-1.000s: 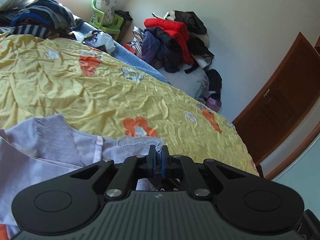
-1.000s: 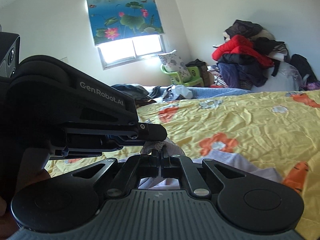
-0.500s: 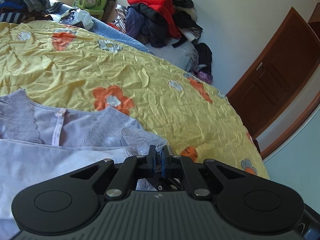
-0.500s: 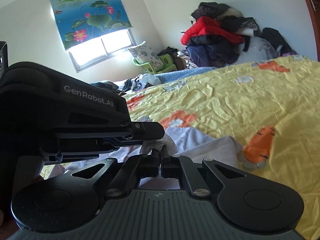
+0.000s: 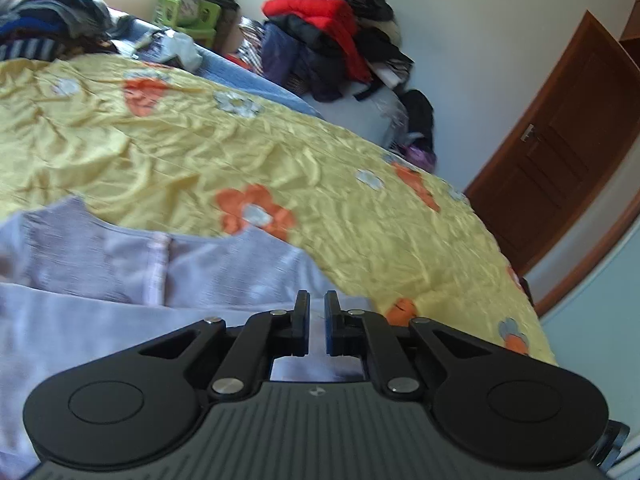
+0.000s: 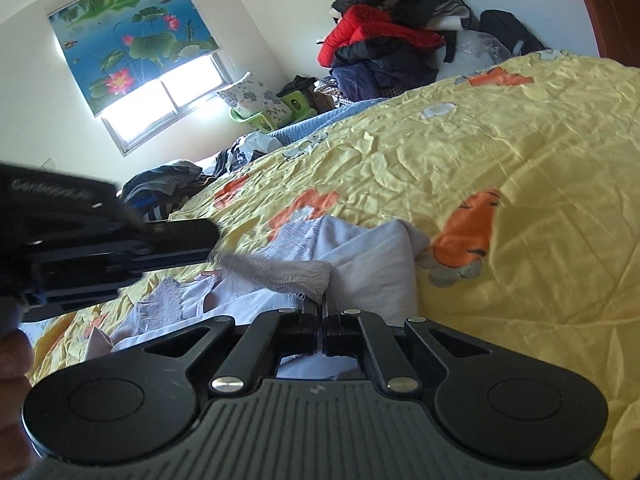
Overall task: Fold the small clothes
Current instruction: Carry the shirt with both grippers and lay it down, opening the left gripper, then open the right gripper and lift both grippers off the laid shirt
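Left wrist view: the left gripper (image 5: 316, 312) has its two fingers parted by a narrow gap with nothing between them, poised just above the lavender garment (image 5: 100, 276). The garment lies at 8 to 9 o'clock in this view, spread on the yellow floral bedspread (image 5: 248, 160), its neckline and smocked panels facing up. A pile of clothes (image 5: 332, 40) with a red jacket on top stands at 12 o'clock against the wall, and a brown door (image 5: 560, 160) at 2 o'clock.

Right wrist view: the right gripper (image 6: 323, 312) has its fingers pressed together on a lace-edged corner of the lavender garment (image 6: 360, 264), which bunches up just ahead of the fingertips. The left gripper (image 6: 176, 240) enters blurred from 9 o'clock, its tip close to the same fabric; contact cannot be judged. The yellow floral bedspread (image 6: 480, 152) fills 1 to 4 o'clock. A window (image 6: 168, 100) under a lotus-print blind (image 6: 128, 40) sits at 11 o'clock.
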